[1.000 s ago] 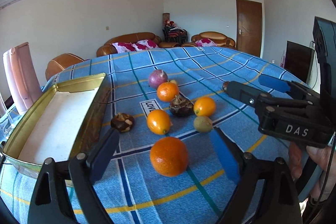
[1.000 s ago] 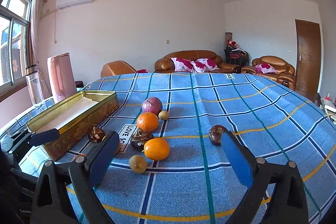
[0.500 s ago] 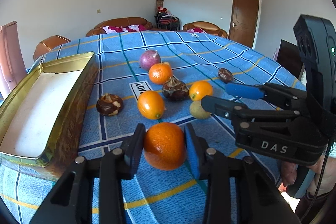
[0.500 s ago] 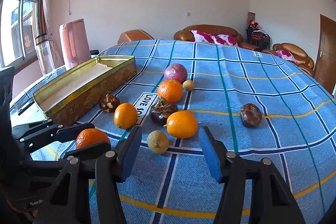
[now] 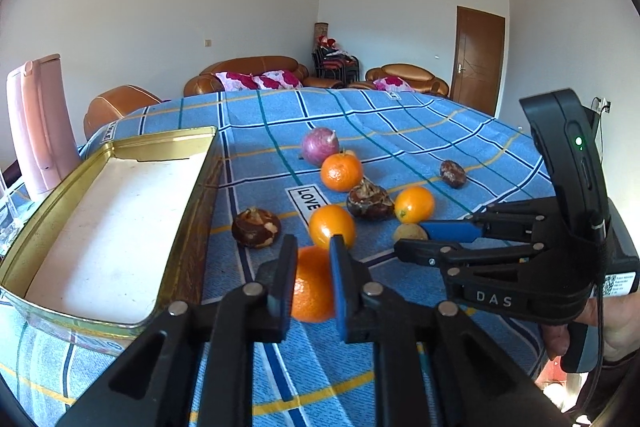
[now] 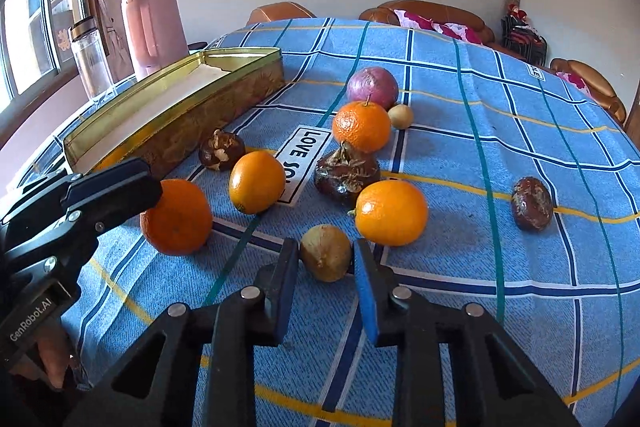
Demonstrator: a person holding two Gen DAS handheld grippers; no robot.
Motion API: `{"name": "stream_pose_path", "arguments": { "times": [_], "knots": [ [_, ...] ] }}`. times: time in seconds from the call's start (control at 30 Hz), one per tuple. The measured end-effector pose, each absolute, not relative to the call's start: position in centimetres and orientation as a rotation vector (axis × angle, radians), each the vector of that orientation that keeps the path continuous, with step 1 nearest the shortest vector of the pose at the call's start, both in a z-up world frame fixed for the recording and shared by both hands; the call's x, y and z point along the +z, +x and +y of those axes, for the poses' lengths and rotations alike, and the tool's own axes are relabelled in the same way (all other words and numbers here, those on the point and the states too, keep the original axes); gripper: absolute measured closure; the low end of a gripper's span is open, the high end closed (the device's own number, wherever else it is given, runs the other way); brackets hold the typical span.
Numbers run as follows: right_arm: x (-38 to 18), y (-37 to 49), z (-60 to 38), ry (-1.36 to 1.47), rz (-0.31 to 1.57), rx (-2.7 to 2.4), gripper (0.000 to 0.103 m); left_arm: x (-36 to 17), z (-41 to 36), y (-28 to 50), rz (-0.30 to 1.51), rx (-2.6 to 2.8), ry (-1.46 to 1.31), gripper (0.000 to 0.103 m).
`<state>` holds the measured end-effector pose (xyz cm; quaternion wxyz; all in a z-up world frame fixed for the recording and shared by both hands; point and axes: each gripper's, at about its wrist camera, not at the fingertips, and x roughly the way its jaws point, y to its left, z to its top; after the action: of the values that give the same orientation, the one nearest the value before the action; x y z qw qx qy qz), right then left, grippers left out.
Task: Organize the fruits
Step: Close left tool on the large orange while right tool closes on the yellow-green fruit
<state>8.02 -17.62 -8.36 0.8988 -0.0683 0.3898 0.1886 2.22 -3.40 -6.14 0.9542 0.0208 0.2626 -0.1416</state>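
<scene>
My left gripper [image 5: 313, 255] is shut on a large orange [image 5: 311, 287] near the front of the blue checked tablecloth; the same orange [image 6: 178, 217] shows at the left of the right wrist view. My right gripper [image 6: 326, 267] has its jaws closing on a small brownish-green fruit [image 6: 326, 253], and both blue pads touch its sides. Beyond lie two smooth oranges [image 6: 256, 183] [image 6: 392, 213], a stemmed mandarin [image 6: 362, 127], a purple round fruit [image 6: 372, 87] and dark brown fruits [image 6: 346, 175]. The open gold tin [image 5: 200, 187] stands to the left.
A pink jug [image 6: 154, 23] and a clear bottle [image 6: 92, 59] stand behind the tin at the table's left edge. A lone dark fruit [image 6: 532, 203] lies to the right. A hand [image 5: 612, 327] holds the right gripper's handle. Sofas stand beyond the table.
The left jaws went from wide to shut on the large orange. The right gripper swung down and forward, and its jaws narrowed onto the small brownish-green fruit.
</scene>
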Motion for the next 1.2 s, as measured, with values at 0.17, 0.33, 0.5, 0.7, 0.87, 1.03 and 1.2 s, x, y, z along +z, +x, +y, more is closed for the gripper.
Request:
{"name": "stream_pose_path", "arguments": {
  "times": [0.17,0.33,0.5,0.7,0.87,1.03,1.2],
  "knots": [
    [-8.3,8.2,-17.5,-0.141,0.811,0.390,0.074,-6.2,-3.3,2.5,0.553,-0.269,0.039,0.076],
    [-8.3,8.3,-17.4,-0.154,0.814,0.380,0.074,-7.0,-2.9,3.2,0.617,-0.262,0.007,0.033],
    [-8.4,8.2,-17.2,-0.165,0.812,0.390,0.074,-7.0,-3.4,3.0,0.609,-0.260,0.037,0.043],
    [-8.2,7.7,-17.1,-0.171,0.783,0.402,0.074,-7.5,-3.8,3.4,0.638,-0.207,0.089,0.055],
    [-8.1,7.4,-16.9,-0.180,0.770,0.409,0.074,-7.7,-3.3,4.0,0.677,-0.230,0.041,0.054],
    [-7.8,6.9,-17.0,-0.184,0.729,0.409,0.074,-7.6,-3.2,3.9,0.665,-0.250,0.033,0.056],
    [-7.5,6.5,-17.1,-0.176,0.691,0.410,0.074,-7.3,-3.0,3.5,0.635,-0.263,0.017,0.056]
  ]
}}
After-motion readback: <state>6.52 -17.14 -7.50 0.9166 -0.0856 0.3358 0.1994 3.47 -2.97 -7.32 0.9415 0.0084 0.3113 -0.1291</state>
